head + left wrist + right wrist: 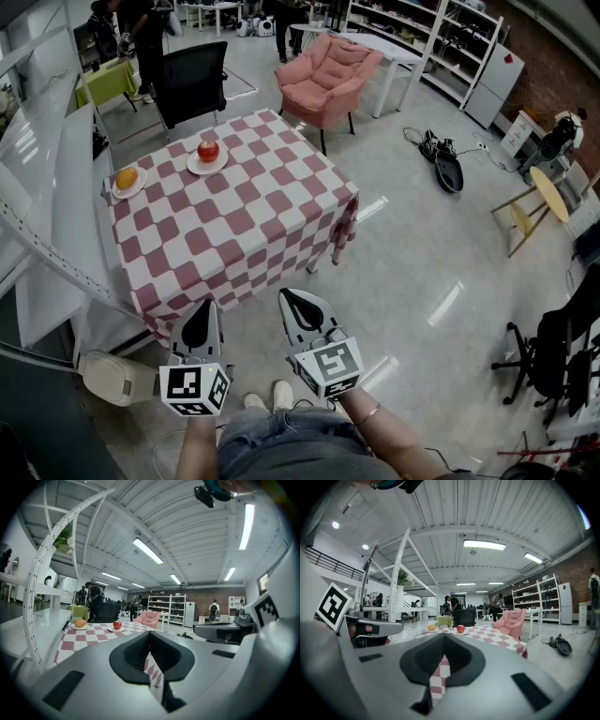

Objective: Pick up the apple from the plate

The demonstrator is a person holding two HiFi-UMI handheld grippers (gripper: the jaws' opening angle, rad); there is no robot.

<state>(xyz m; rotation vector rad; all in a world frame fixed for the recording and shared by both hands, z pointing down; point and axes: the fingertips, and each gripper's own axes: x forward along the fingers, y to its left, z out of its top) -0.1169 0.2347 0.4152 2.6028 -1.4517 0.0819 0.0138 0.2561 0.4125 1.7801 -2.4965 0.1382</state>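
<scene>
A red apple [208,149] sits on a small white plate [191,167] at the far side of a table with a red-and-white checked cloth [234,225]. It shows small and distant in the left gripper view as the apple [117,625] and in the right gripper view as the apple [461,628]. My left gripper [200,317] [150,633] and right gripper [299,300] [443,635] hover side by side off the table's near edge, held about level. Both are shut and hold nothing.
An orange [127,178] lies on a second plate left of the apple. A black office chair [190,80] and a pink armchair [328,70] stand behind the table. A white metal frame [37,244] runs along the left. A beige case [112,375] lies on the floor by my feet.
</scene>
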